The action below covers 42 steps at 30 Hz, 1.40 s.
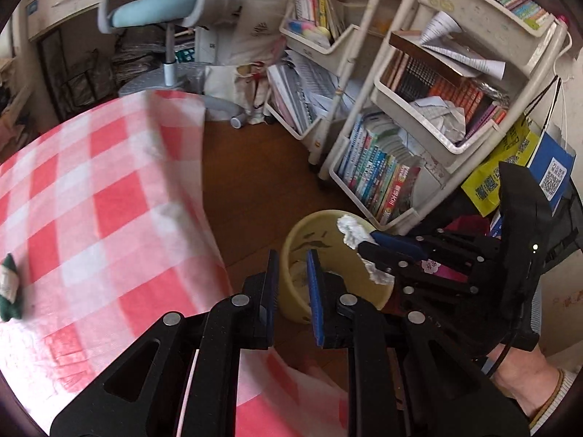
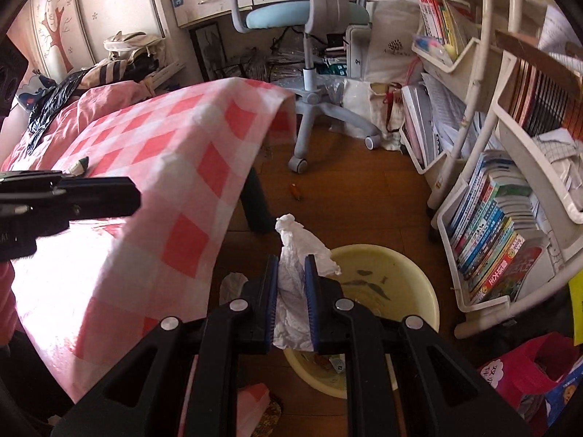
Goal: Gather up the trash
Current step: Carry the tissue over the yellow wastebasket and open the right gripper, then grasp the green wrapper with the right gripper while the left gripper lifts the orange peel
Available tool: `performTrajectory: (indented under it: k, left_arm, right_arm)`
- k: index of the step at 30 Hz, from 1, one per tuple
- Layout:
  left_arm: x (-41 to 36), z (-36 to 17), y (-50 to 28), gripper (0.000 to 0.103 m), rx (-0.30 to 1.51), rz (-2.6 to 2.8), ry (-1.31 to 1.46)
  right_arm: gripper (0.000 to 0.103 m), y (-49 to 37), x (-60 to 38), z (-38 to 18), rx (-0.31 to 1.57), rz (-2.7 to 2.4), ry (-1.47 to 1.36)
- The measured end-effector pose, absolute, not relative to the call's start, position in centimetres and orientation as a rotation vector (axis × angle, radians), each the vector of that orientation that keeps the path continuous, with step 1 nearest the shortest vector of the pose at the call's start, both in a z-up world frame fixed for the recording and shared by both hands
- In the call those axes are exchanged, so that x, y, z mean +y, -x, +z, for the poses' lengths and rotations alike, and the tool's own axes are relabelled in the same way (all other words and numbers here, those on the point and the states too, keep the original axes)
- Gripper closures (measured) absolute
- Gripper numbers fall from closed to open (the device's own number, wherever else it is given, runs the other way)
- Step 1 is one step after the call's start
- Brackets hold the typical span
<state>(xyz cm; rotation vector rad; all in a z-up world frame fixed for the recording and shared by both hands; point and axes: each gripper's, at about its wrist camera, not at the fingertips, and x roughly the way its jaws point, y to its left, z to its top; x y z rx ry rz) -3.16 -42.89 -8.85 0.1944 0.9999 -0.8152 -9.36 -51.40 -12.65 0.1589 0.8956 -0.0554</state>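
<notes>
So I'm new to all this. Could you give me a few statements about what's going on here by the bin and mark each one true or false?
1. The right gripper is clamped on a crumpled white tissue. True.
2. The round pale yellow plastic bin stands on top of the table. False: it stands on the brown wooden floor, beside the table.
3. The left gripper carries a tissue too. False: nothing shows between its nearly shut jaws.
4. The table wears a red and white checked cloth. True.
5. The swivel chair has a bright red seat. False: the seat is light blue.
</notes>
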Motion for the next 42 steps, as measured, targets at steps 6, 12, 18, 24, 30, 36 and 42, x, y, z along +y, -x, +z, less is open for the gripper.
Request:
performTrajectory:
  k: [6,12,18,24,30,36,42]
  left_arm:
    - [-40.0,-8.3,2.5,0.088,0.94,-0.744,-0.273]
    - [-32.8,-7.5,-0.8,0.088,0.981,-0.619,-0.113]
    - [-24.7,-6.1,-1.6,0.082,0.942,-0.477,-0.068]
    - [-12.2,-5.9,-2.3,0.056,0.936,-0.146,-0.028]
    - [-4.2,-7.5,-3.3,0.046,1.001,0.011,0.05]
    - [-4.7,-10.7,-3.6,0.039,1.124,-0.029,0.016]
    - [-4.4,-12.7,-3.3,0.034,1.172,-0.027,0.002]
  right_arm:
    - [0.088,8.8,-52.6,-14.2,0.933,-0.056,-0.17]
    - [0.078,8.7,-54.2,-15.7,0.973,-0.151,-0.165]
    - [0.057,7.4,-46.8,-10.6,0.847,0.083,-0.14]
    - [0.05,1.7,-35.1,-9.6,0.9,0.403,-0.101]
    - [0.043,-4.7,-27.9,-10.2,0.948,0.489,-0.161]
    - [0.039,-8.9,-25.5,-12.1,0.972,0.388,-0.246]
    - [0.035,-9.2,-23.8,-11.9,0.949,0.367,-0.164]
